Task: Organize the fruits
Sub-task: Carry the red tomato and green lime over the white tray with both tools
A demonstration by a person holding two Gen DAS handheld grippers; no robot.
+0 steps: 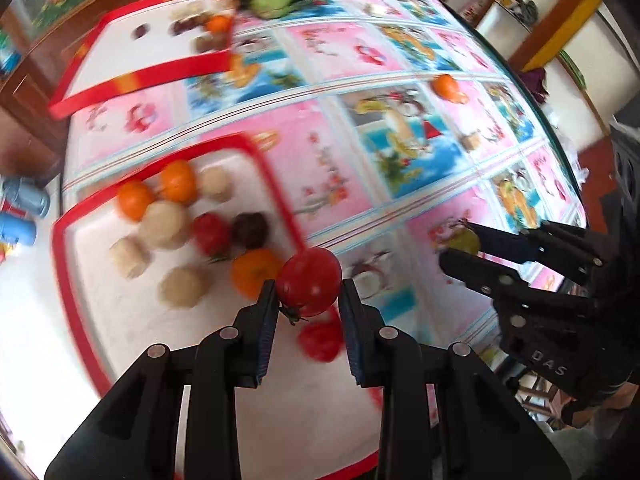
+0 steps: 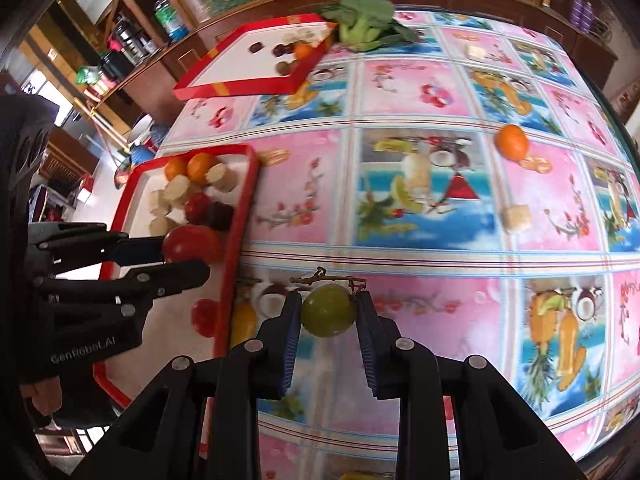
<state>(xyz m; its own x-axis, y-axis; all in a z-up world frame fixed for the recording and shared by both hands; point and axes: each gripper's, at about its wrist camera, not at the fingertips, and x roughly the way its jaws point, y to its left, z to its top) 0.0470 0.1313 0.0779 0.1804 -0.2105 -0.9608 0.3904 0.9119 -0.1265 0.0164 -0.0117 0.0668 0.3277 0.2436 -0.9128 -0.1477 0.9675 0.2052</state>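
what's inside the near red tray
The near tray holds oranges, pale round pieces, a red fruit, a dark one. The left gripper and its tomato hide part.

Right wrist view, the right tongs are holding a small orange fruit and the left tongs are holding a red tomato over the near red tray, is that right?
Not quite. The right tongs hold a green grape with a bit of stem, not an orange fruit; the right wrist view shows it between the pads. The only loose orange fruit lies on the tablecloth farther off. The left tongs do hold a red tomato over the near red tray.

"DAS" on the right claw, "GenRobot.AI" on the left claw
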